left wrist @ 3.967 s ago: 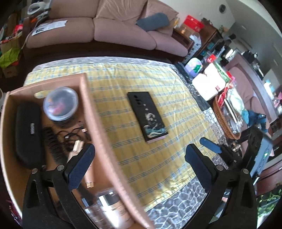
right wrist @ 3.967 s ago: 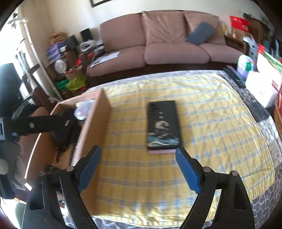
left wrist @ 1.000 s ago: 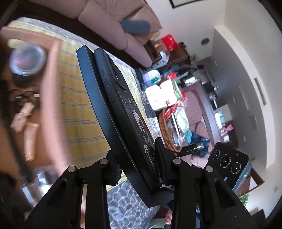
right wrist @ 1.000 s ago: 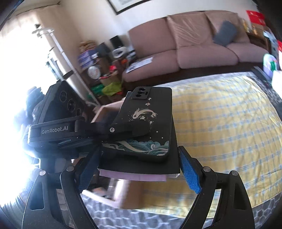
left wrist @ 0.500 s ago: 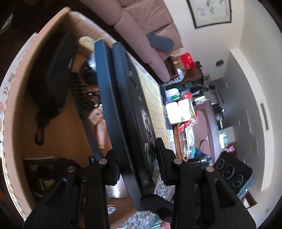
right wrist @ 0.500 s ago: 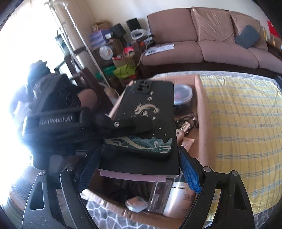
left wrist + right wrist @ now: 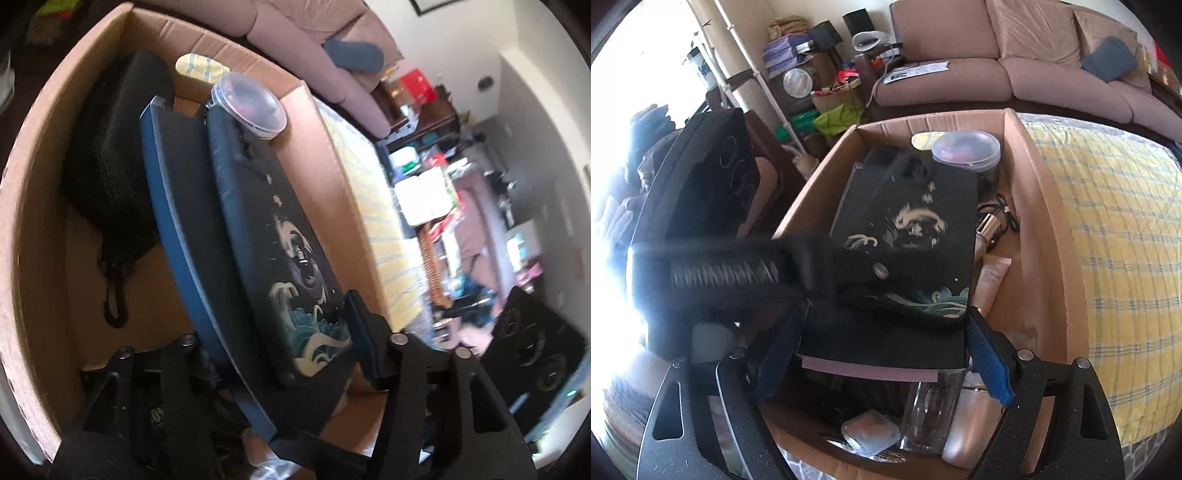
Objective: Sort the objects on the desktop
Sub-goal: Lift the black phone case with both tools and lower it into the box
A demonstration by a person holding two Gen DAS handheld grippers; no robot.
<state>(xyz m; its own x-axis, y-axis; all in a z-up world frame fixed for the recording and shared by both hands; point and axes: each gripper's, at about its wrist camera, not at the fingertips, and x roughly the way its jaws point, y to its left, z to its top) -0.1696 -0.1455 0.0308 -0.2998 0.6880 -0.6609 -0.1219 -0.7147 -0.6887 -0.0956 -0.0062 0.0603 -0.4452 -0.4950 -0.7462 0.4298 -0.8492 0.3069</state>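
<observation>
I am holding the black notebook (image 7: 886,343), with the wave-patterned phone (image 7: 916,236) lying on top, over the open cardboard box (image 7: 1045,236). My right tool (image 7: 882,354) is gripping the notebook by its side edges, jaws wide. My left tool (image 7: 269,343) has just been opening its jaws; notebook and phone are sitting loosely between them. Below, a round clear-lidded container (image 7: 251,105) and a black pouch (image 7: 110,155) are resting in the box.
</observation>
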